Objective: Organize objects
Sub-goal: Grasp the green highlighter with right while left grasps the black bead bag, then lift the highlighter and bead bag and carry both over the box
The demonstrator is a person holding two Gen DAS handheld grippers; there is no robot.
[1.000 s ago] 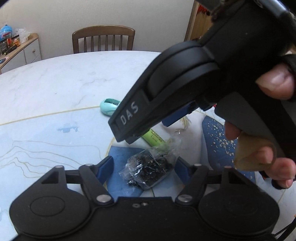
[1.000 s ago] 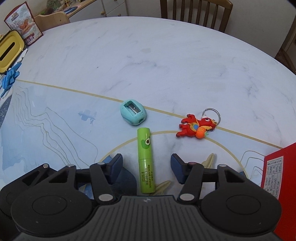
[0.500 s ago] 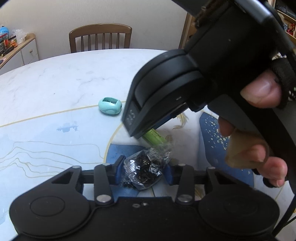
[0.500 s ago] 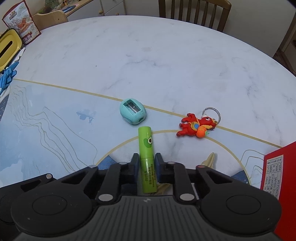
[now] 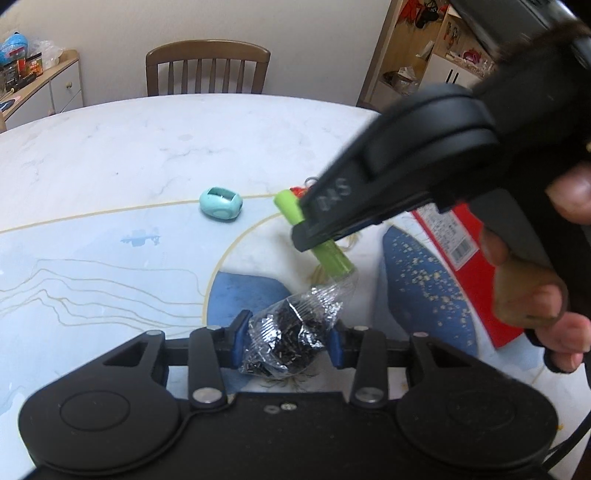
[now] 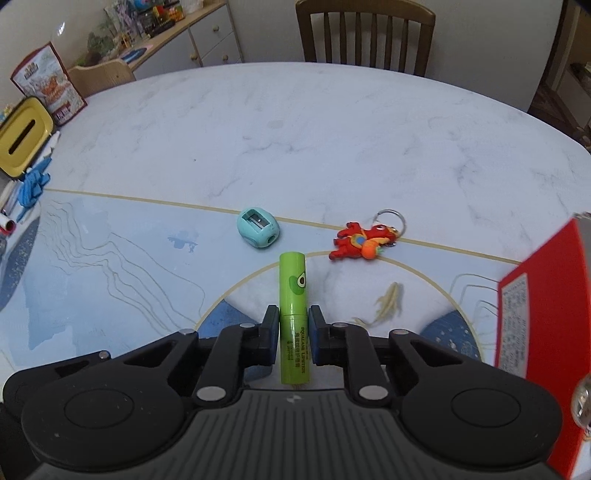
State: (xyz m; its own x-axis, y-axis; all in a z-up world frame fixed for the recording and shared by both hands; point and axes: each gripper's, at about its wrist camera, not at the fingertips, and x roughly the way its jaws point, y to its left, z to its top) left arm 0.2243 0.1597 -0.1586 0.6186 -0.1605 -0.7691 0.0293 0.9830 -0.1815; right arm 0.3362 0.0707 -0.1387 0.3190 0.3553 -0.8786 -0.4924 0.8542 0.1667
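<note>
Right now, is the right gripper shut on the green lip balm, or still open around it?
Shut on it. The right gripper has both blue pads pressed against the sides of the green lip balm, with no gap showing.

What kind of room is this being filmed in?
Most likely a home dining room: a round marble-look table, a wooden dining chair at its far side, and a sideboard cluttered with household odds and ends.

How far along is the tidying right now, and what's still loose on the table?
Nothing looks put away yet. In hand: the left gripper is shut on the clear bag of small dark pieces, and the right gripper is shut on the green lip balm. Still loose on the table: the teal pencil sharpener and the red dragon keychain. The red box stands at the right edge.
</note>
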